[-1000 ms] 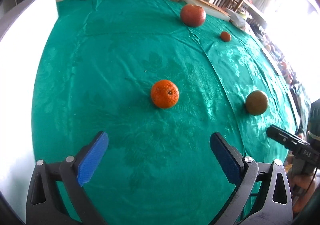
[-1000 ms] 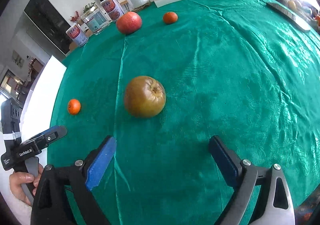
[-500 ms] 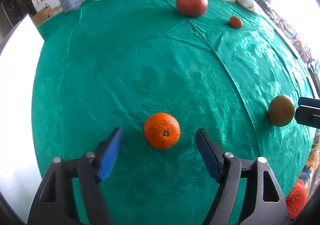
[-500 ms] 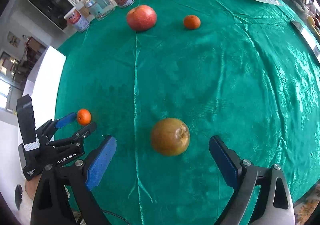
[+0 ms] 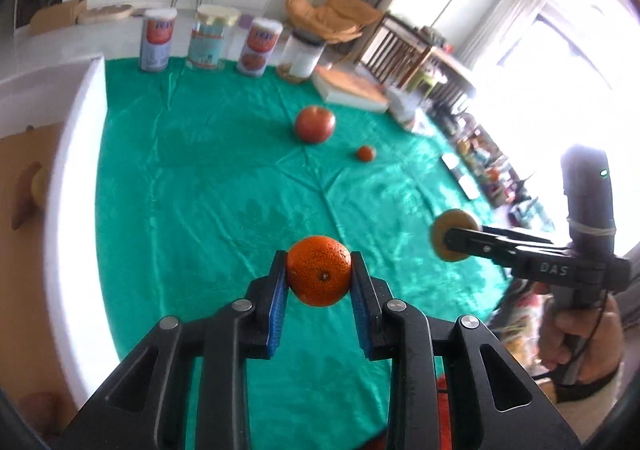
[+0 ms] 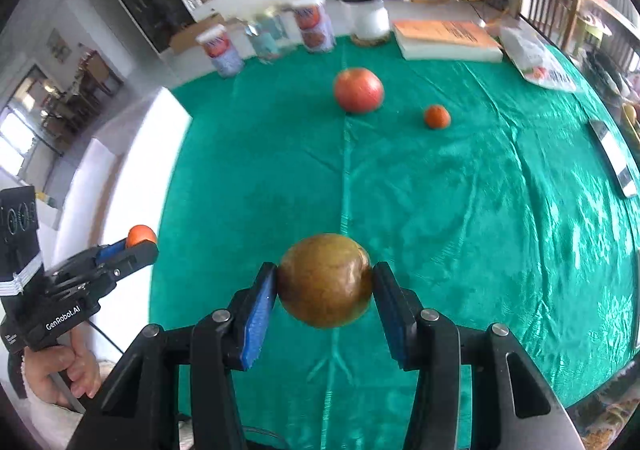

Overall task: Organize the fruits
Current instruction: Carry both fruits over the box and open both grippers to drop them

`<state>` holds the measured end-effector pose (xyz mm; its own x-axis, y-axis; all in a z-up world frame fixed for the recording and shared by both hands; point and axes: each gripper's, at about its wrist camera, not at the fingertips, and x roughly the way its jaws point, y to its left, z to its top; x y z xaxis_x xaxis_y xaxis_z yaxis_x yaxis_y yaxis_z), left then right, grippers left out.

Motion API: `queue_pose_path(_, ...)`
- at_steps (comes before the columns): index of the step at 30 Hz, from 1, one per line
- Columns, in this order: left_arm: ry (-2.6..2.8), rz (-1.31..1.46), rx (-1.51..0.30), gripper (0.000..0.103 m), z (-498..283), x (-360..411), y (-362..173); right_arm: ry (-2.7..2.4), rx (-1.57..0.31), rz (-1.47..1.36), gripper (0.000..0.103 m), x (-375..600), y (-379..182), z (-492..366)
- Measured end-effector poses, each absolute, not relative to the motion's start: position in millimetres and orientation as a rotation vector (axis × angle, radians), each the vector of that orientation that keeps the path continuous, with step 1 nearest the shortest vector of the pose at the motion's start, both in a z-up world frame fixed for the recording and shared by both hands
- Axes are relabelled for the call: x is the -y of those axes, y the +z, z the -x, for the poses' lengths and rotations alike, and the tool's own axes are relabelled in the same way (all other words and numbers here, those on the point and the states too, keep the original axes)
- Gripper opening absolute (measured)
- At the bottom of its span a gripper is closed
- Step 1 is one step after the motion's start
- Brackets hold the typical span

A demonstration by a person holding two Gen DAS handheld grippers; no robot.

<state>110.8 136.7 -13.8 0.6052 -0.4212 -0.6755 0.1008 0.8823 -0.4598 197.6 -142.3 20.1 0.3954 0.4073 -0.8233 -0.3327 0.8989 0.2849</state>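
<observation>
Fruit now hangs above the green table [image 5: 208, 186]: my left fingers [image 5: 319, 277] have clenched the orange [image 5: 319, 276], my right fingers [image 6: 325, 284] are closing, grasping the brownish apple [image 6: 325, 284], both lifted.

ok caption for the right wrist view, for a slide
Right gripper closing on a brownish-green fruit above the green tablecloth, a red apple and small orange behind.

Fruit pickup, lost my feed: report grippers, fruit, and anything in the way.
Left gripper shut on orange. Right gripper closing on brown apple, pads touching. Red apple and small orange sit on the tablecloth. Nothing in the way.
</observation>
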Motion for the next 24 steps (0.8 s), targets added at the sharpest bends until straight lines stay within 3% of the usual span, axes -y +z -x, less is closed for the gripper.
queue_pose_path(4, -0.278, 0.420, -0.726, 0.029, -46.1, -189.7, 64.9, 0.718, -0.968, -0.114, 0.049, 77.3, 77.5, -161.4)
queue_pose_path(8, -0.091, 0.362, -0.677, 0.030, -1.2, -250.2, 94.2, 0.935, -0.979, -0.108, 0.049, -3.7, 90.6, -139.7)
queue_pose_path(11, 0.099, 0.322, -0.750, 0.030, -3.3, -293.3, 63.3, 0.989, -1.039, -0.037, 0.049, -75.8, 65.9, -131.9)
queue_pose_path(18, 0.279, 0.427, -1.073, 0.030, -50.2, -356.8, -99.9, 0.918, -1.183, 0.280, 0.049, -216.2, -36.8, -139.9)
queue_pose_path(21, 0.322, 0.486, -1.143, 0.031, -48.0, -370.9, -127.2, 0.922, -1.177, 0.375, 0.049, -238.7, -56.6, -130.2)
queue_pose_path(23, 0.339, 0.485, -1.123, 0.043, -46.0, -374.7, -123.3, 0.926, -1.164, 0.419, 0.050, -240.8, -65.4, -125.2)
queue_pose_path(24, 0.373, 0.452, -1.118, 0.058, -45.9, -375.0, -119.7, 0.930, -1.150, 0.414, 0.052, -240.5, -63.6, -123.7)
